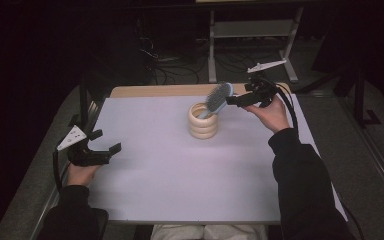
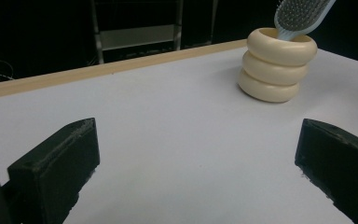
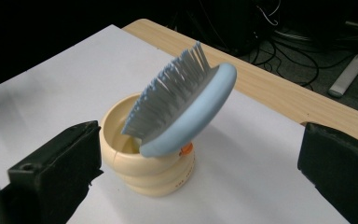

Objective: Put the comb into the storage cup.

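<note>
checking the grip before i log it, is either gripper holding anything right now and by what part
Nothing is held. The right gripper is open beside the hairbrush, which leans in the cream holder; the left gripper is open.

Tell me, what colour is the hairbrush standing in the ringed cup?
Light blue hairbrush, clearest in the right gripper view.

Nothing here can be read. The cream ringed holder, between the wide-apart jaws of the right gripper, carries a small orange mark and a faint line of print on its side facing that claw, below the blue hairbrush, but the letters are too small to make out.
</note>
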A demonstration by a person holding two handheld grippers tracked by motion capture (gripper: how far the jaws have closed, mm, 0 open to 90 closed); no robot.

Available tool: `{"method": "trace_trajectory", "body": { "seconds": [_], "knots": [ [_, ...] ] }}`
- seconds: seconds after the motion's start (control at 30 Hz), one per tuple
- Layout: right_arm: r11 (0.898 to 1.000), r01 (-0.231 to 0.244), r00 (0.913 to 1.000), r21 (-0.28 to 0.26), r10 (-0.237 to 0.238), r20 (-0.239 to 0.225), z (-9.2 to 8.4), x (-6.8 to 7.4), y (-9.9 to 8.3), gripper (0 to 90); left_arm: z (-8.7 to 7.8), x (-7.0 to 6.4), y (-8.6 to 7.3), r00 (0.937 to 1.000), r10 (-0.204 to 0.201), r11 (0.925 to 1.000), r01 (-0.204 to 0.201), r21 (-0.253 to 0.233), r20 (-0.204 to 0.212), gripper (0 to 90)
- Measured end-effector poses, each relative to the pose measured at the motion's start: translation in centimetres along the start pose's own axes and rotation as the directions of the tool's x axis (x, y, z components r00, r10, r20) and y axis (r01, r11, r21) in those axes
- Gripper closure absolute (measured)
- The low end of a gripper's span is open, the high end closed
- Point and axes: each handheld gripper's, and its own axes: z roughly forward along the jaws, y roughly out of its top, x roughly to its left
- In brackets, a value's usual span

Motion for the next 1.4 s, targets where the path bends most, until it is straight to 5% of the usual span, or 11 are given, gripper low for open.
{"method": "trace_trajectory", "body": {
  "seconds": [1.4],
  "knots": [
    [0.998, 0.045, 0.9986, -0.033, -0.046, -0.026, -2.3, 0.6, -7.6, 0.0, -0.2, -0.1, 0.2, 0.9999, 0.0, 0.9997, -0.001, -0.024, -0.016, 0.0]
  ]
}}
